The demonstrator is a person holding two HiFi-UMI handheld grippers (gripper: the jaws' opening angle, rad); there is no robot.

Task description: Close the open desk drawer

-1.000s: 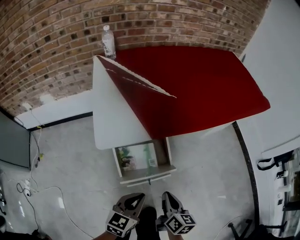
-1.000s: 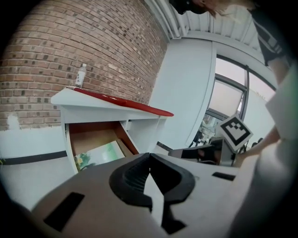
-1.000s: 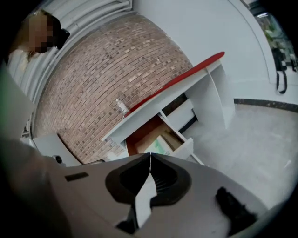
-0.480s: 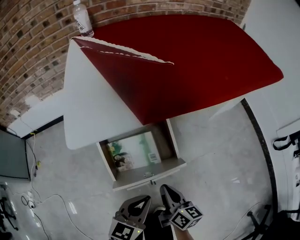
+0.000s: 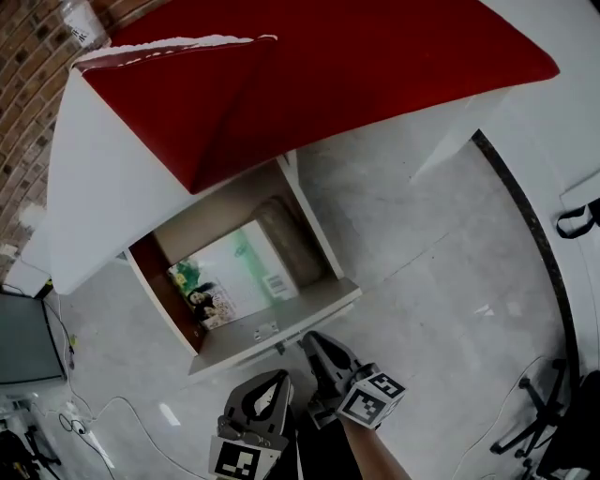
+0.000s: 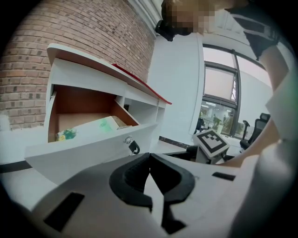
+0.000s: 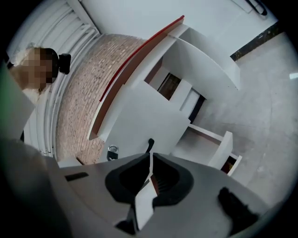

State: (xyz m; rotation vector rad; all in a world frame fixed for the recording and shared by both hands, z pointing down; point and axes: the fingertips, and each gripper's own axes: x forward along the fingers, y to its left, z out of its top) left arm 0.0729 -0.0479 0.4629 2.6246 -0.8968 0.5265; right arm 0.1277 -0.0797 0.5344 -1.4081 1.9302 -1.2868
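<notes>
Plainly the drawer (image 5: 300, 316) stood open, pulled well out from under the red-topped worktop (image 5: 375, 84). Its slide axis ran from the worktop's underside out toward the person. The white front panel lay crosswise to that, with its long edge running lower left to upper right in the head view and its face turned to both tools. A small lock (image 5: 266, 330) sat near mid-panel. Inside, flat on the drawer bottom, lay a printed sheet (image 5: 234, 277) with green and dark picture patches; the inner walls were brown.

Left tool (image 5: 277, 380): jaws pressed together, nothing between them, held low and short of the front panel, clear of it. Right tool (image 5: 307, 339): jaws likewise closed and empty, tips just beside the panel's lower edge. Whether they touched it could not be told. From the right gripper view the panel rose close past the tips.

The tools sat side by side above the grey floor (image 5: 422, 216). A bottle (image 5: 80, 21) stood on the worktop's far corner, by the brick wall (image 5: 19, 112).
</notes>
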